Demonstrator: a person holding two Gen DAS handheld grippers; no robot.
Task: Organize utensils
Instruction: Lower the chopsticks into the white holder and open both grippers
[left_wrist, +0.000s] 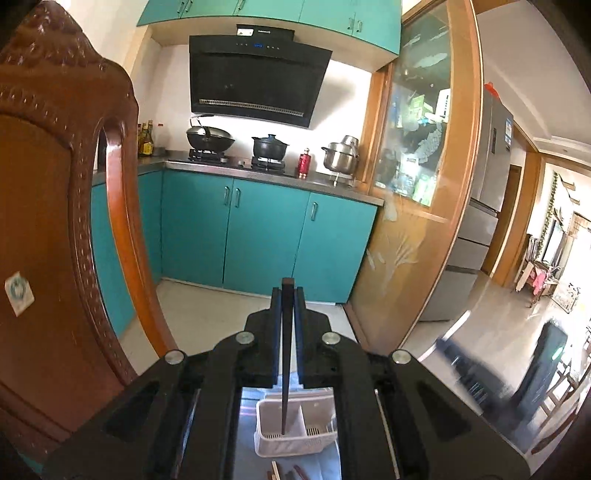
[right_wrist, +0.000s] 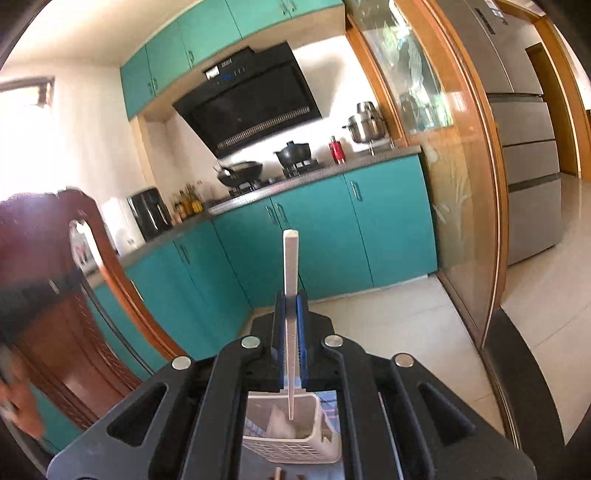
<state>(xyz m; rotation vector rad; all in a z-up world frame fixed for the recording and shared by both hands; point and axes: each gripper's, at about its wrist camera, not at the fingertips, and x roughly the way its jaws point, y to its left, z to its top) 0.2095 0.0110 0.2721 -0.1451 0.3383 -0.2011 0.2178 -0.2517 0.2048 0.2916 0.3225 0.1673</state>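
Note:
In the left wrist view my left gripper (left_wrist: 287, 295) is shut on a dark chopstick (left_wrist: 286, 354), which hangs upright with its thin tip over the left compartment of a white slotted utensil holder (left_wrist: 295, 441) below. My right gripper (right_wrist: 291, 301) is shut on a white chopstick (right_wrist: 291, 280), also upright, with its tip above the same white utensil holder (right_wrist: 295, 448). Both grippers are raised well above the table. Ends of more utensils (left_wrist: 291, 472) lie in front of the holder; utensil ends (right_wrist: 279, 473) show in the right wrist view too.
A carved wooden chair back (left_wrist: 55, 229) stands close on the left, and this chair back (right_wrist: 74, 295) also fills the left of the right wrist view. Teal kitchen cabinets (left_wrist: 258, 236), a stove with pots (left_wrist: 236, 147) and a glass sliding door (left_wrist: 417, 184) lie ahead. A hand (right_wrist: 18, 402) shows at the left edge.

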